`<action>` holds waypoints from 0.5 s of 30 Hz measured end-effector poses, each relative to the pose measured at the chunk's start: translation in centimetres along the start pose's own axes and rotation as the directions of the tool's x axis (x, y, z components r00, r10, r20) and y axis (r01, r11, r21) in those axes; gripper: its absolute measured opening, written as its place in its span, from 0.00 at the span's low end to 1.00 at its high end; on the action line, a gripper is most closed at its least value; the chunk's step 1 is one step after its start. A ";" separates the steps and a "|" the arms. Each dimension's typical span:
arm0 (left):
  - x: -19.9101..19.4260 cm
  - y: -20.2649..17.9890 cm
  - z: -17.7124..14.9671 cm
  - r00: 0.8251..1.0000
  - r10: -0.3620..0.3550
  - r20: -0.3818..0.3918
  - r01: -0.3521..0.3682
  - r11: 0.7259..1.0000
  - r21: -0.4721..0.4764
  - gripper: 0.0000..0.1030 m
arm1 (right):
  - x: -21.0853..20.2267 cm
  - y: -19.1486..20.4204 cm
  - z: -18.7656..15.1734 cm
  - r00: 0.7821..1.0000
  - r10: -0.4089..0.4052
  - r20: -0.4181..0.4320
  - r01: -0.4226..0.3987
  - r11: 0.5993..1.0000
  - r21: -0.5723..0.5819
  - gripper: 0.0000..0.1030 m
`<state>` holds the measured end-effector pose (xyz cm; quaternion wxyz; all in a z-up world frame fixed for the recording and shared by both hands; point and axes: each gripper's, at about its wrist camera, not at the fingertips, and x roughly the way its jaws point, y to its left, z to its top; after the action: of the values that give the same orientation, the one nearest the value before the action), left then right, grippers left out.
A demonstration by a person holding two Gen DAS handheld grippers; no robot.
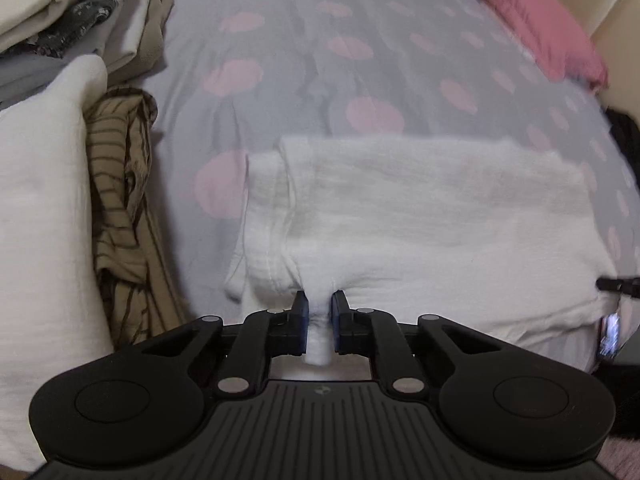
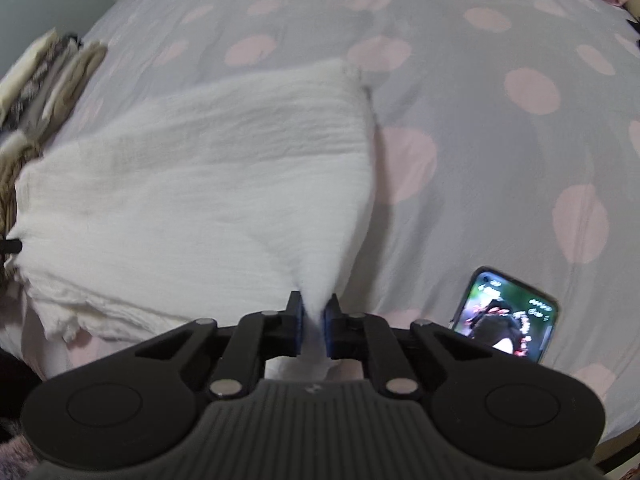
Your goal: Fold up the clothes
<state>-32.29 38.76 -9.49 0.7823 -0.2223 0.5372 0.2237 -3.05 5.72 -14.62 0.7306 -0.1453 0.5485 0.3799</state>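
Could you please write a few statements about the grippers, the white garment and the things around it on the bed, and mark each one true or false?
1. The left gripper is pinching the near edge of the white garment. True.
2. The right gripper is open and holds nothing. False: it is shut on a bunched corner of the same garment.
3. A phone with its screen lit lies on the bedsheet to the right of the garment. True.
4. The bedsheet is plain white. False: it is grey with pink spots.
5. The striped brown garment lies on top of the white garment. False: it lies apart, off to the left, beside a stack of folded clothes.
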 end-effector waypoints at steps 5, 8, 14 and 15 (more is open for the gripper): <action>1.6 0.4 -0.1 0.991 0.127 -0.044 -0.127 0.992 0.007 0.10 | 0.2 0.9 -0.2 0.997 -0.076 0.001 0.075 0.994 -0.082 0.27; -0.2 1.2 0.2 0.999 0.033 0.000 -0.033 0.998 -0.046 0.25 | -1.6 0.8 0.3 0.997 -0.074 0.033 0.077 0.992 -0.095 0.28; -3.3 -0.1 2.9 0.986 -0.055 0.160 0.045 0.997 0.064 0.60 | -4.1 1.2 3.3 0.997 -0.021 0.080 0.032 0.990 -0.140 0.32; -3.3 -0.4 3.5 0.985 -0.067 0.162 0.052 0.994 0.092 0.60 | -4.3 1.6 4.0 0.996 -0.014 0.086 0.028 0.986 -0.165 0.34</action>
<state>-30.53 40.17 -5.18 0.8393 -0.1845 0.4731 0.1942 -1.93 7.62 -8.98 0.7424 -0.1954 0.4820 0.4223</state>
